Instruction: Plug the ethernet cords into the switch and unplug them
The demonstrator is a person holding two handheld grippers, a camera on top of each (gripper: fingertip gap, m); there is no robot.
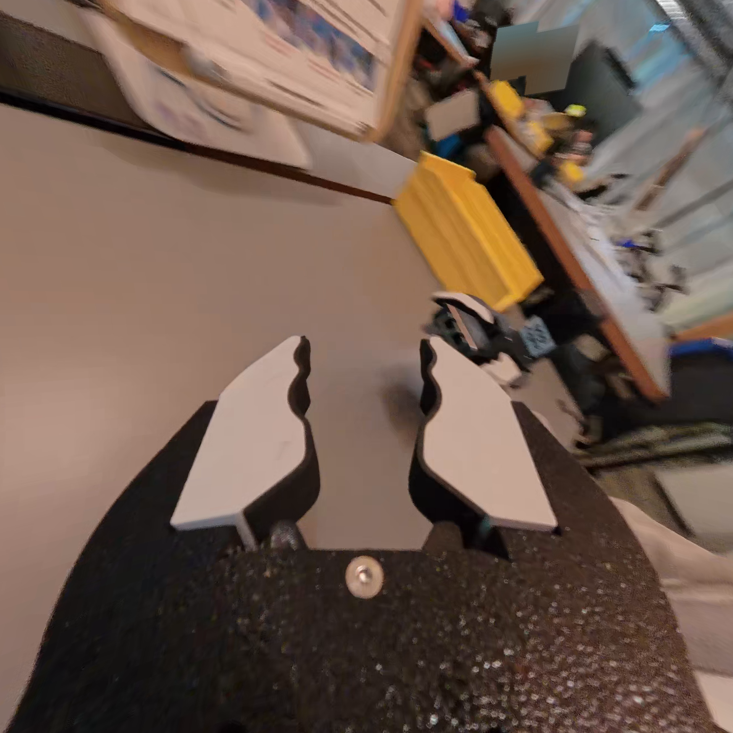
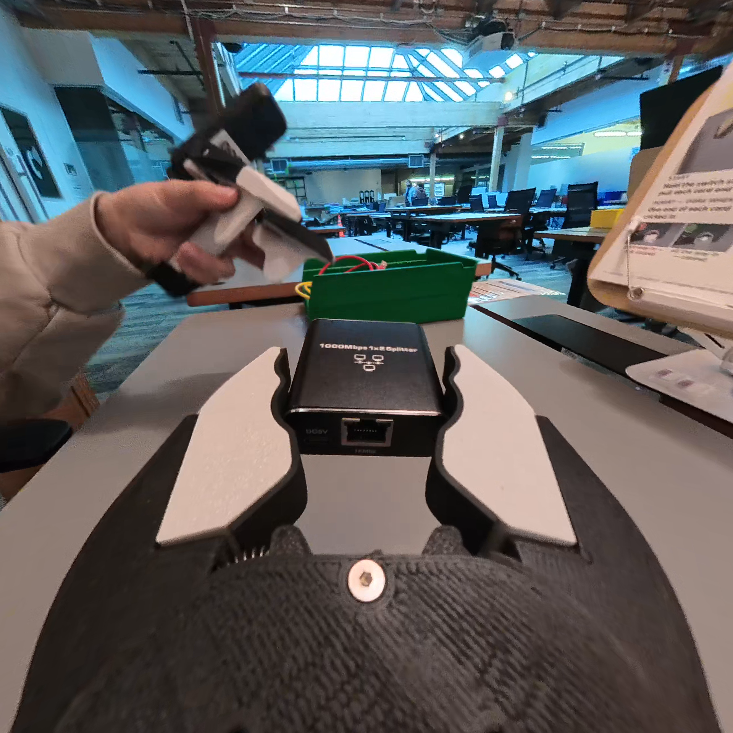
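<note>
Right wrist view: right gripper [image 2: 365, 359] clamps the black switch [image 2: 365, 371] on the grey table [image 2: 555, 456]; left gripper [image 1: 364, 347] hangs open and empty above it.

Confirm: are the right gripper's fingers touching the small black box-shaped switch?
Touching. The right wrist view shows the right gripper with both fingers pressed against the sides of the switch, no gap visible.

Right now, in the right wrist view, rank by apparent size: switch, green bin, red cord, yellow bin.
1. Green bin and switch: alike; the switch sits much nearer, so I won't rank them.
2. Red cord, a thin loop in the green bin.
3. Yellow bin, far off.
</note>
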